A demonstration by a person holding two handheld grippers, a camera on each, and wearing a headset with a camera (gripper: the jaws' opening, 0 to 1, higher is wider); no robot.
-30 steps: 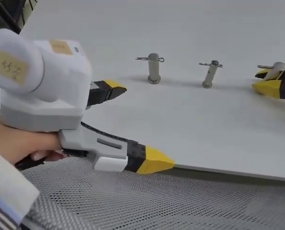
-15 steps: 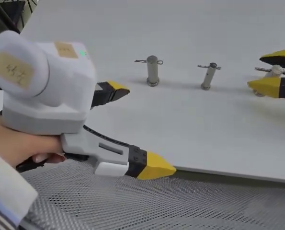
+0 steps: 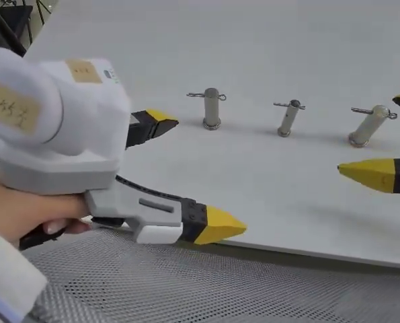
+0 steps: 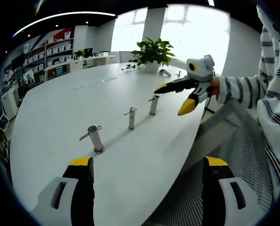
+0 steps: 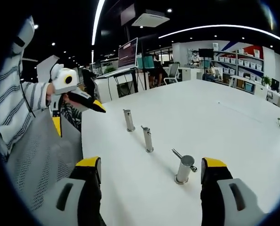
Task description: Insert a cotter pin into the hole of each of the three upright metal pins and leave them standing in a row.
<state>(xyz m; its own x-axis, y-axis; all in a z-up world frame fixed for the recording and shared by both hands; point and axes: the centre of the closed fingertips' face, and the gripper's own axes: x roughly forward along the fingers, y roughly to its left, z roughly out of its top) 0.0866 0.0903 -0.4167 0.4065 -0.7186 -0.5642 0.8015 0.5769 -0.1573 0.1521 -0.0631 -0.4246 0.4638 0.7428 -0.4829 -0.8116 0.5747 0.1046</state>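
Three cotter-pinned metal pins (image 3: 212, 109) — upright row

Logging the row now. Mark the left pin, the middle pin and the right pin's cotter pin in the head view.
left pin (image 3: 212, 111): head view, mid-shaft.
middle pin (image 3: 288, 119): head view, mid-shaft.
right pin's cotter pin (image 3: 362, 111): head view, straight leg left of the pin's head.

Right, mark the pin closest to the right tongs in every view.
Head view: pin, rightmost of the row, near the right edge.
Left gripper view: pin, farthest of the three, just above centre.
Right gripper view: pin, nearest of the three, low and right of centre.
Shared landmark: the middle pin, its neighbour in all three views.
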